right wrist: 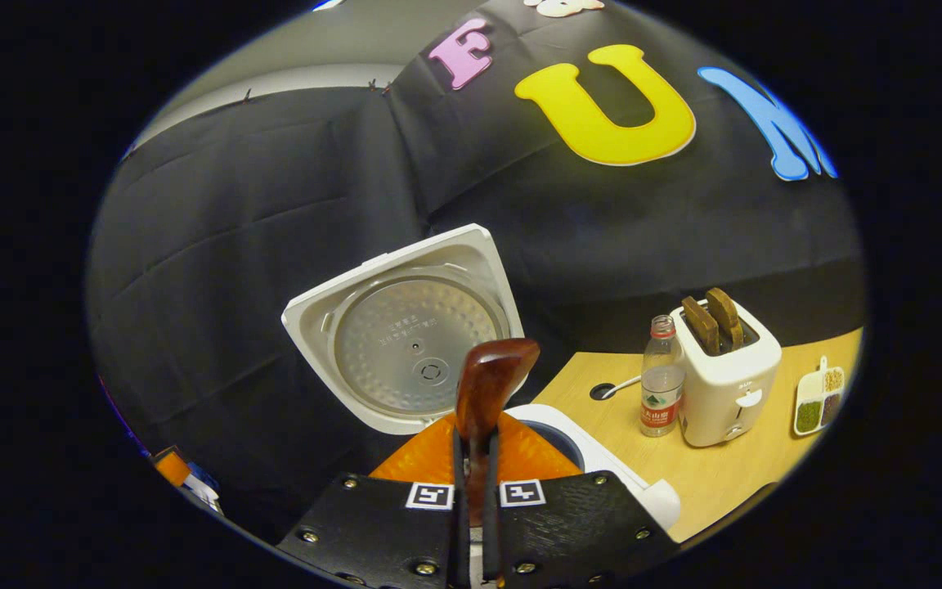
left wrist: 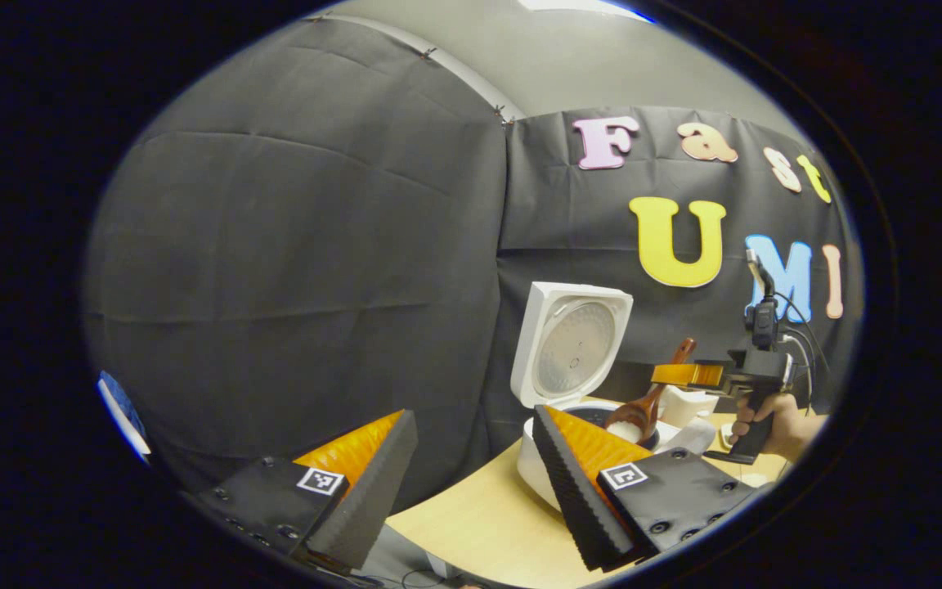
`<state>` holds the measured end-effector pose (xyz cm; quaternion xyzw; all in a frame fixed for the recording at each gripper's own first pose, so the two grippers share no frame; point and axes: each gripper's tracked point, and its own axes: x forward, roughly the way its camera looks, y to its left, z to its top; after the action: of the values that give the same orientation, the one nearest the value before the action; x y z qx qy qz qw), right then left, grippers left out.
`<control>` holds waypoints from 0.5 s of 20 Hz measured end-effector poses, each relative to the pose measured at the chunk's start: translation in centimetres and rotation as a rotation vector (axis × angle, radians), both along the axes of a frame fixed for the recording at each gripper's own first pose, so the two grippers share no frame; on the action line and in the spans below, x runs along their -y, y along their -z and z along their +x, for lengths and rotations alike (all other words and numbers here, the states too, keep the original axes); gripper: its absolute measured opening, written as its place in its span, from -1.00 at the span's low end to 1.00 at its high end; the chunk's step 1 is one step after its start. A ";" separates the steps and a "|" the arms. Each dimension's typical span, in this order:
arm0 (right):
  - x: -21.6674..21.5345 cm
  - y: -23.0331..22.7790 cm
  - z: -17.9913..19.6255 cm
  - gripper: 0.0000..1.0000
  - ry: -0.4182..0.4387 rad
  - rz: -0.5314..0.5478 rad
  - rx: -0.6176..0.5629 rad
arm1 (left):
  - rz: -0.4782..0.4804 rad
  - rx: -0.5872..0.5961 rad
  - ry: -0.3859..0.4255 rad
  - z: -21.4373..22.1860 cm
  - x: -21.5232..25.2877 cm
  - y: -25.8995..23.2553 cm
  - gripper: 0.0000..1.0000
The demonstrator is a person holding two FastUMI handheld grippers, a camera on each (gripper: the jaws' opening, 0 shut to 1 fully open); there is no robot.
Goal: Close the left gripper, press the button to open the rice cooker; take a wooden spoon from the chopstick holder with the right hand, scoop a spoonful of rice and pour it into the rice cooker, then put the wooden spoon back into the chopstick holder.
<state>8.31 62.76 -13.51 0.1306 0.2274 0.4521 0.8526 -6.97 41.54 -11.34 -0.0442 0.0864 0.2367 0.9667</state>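
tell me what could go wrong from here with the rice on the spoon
The wooden spoon carries a heap of rice right at the rim of the rice cooker, so a tilt too soon could drop grains on the table.

The right gripper pinches only the thin handle, so the spoon might twist when tipped.

The raised lid stands close behind the handle end and could be bumped.

Square-marked, screw-studded tongs (right wrist: 475, 491)

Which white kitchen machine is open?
The white rice cooker, under the wooden spoon: its lid stands flipped up. The white toaster beside the clear water bottle just holds bread slices.
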 end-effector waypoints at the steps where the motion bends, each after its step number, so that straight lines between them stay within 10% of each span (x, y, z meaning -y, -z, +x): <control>1: 0.1 0.1 0.0 -0.87 -0.006 -0.021 0.024 | -0.002 0.000 -0.001 0.1 0.0 0.0 0.96; 10: -0.7 -0.9 -0.8 -0.87 -0.094 -0.223 0.393 | -0.024 0.016 0.018 0.6 1.0 0.4 0.96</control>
<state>7.47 63.41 -12.59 -0.0656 0.1114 0.4804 0.8675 -6.42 40.52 -11.72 -0.0568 0.0818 0.2265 0.9689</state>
